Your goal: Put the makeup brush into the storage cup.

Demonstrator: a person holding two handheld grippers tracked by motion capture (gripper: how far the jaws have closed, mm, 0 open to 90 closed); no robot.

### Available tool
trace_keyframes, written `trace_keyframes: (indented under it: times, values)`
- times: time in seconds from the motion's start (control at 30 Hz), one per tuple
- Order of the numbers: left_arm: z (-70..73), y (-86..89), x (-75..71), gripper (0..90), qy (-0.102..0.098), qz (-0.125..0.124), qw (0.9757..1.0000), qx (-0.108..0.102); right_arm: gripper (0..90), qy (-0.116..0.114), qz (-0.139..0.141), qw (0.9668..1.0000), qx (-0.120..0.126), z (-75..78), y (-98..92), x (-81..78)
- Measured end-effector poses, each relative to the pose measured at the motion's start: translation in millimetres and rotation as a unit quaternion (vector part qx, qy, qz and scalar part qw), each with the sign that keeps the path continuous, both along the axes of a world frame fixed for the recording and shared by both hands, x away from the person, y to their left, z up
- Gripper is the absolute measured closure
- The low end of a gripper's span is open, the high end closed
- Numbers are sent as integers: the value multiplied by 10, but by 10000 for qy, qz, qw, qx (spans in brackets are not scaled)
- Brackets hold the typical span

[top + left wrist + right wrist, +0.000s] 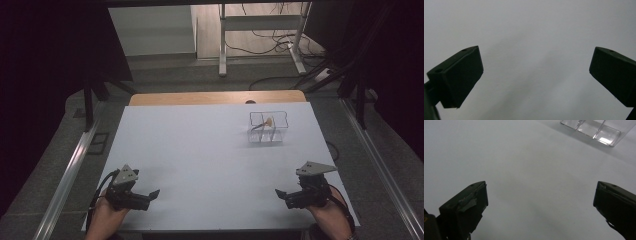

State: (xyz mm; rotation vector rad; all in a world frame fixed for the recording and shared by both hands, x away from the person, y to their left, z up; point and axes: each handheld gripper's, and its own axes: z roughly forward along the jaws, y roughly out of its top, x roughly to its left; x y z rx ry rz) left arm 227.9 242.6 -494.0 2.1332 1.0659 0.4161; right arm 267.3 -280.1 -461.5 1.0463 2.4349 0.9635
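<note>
no writing shows on the clear box [268,128].

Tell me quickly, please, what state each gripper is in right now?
Left gripper: open, holding nothing, over the white table.
Right gripper: open, holding nothing, short of the clear box.
</note>
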Motion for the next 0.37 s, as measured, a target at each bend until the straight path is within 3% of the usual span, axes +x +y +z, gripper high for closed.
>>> trace_keyframes:
  times: [0.37]
  values:
    - [-2,-11,6,0,17,-12,10000,31,0,45,7,10000,-9,-13,-25,-25]
